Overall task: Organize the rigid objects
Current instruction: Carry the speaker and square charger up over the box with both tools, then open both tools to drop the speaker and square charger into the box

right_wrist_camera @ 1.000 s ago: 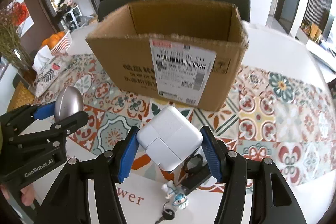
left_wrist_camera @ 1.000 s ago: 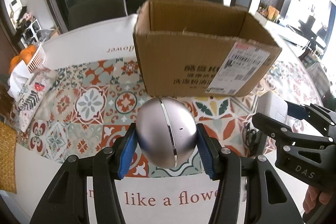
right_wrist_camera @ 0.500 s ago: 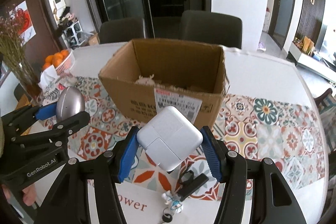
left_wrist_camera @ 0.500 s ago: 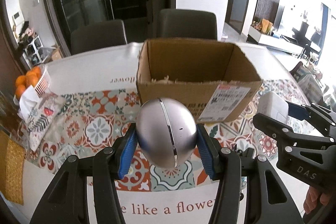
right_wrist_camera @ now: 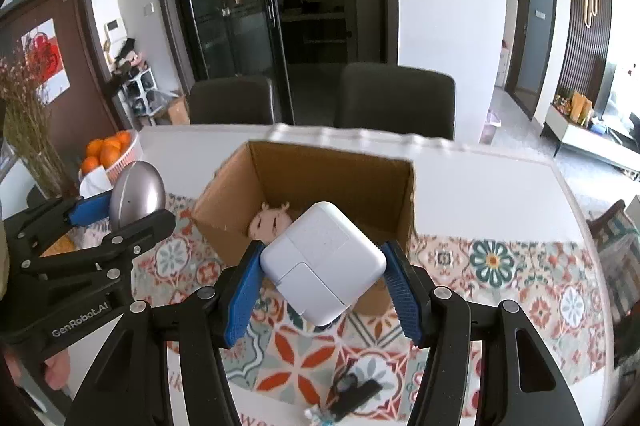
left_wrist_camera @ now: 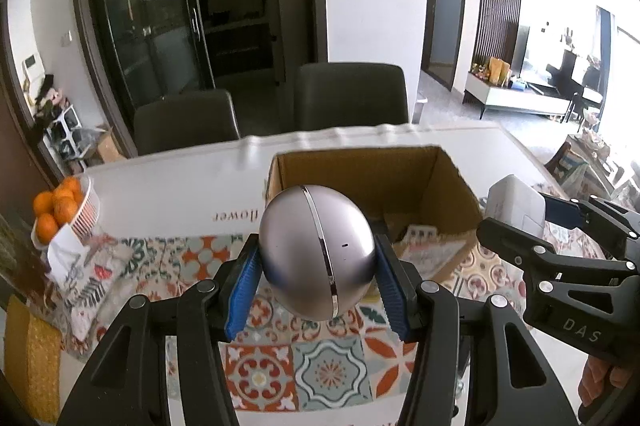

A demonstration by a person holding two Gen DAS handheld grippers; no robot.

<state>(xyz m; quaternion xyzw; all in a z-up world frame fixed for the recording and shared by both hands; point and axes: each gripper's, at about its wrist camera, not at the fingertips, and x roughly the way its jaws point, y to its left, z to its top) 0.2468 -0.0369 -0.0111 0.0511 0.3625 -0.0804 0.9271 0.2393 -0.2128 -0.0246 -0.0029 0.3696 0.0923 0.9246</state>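
Note:
My left gripper [left_wrist_camera: 316,284] is shut on a silver egg-shaped device [left_wrist_camera: 316,252] with a chrome seam, held in the air in front of the open cardboard box [left_wrist_camera: 452,182]. My right gripper [right_wrist_camera: 322,284] is shut on a white square power adapter [right_wrist_camera: 324,260], held just before the box [right_wrist_camera: 332,166]. In the right wrist view the left gripper [right_wrist_camera: 100,210] and its silver egg [right_wrist_camera: 138,192] show at the left. In the left wrist view the right gripper [left_wrist_camera: 560,222] and the adapter [left_wrist_camera: 516,202] show at the right. Inside the box lie a small pink figure [right_wrist_camera: 270,220] and a flat patterned item [left_wrist_camera: 428,248].
The box stands on a white table with a patterned tile runner [left_wrist_camera: 328,370]. A basket of oranges [left_wrist_camera: 60,206] and a tissue pack [left_wrist_camera: 92,266] sit at the left. A black clip and a small keychain figure [right_wrist_camera: 352,394] lie near the front edge. Two dark chairs [right_wrist_camera: 396,98] stand behind the table.
Both grippers have risen with their loads, so the box now sits lower in view and its inside shows. Both grips are unchanged.

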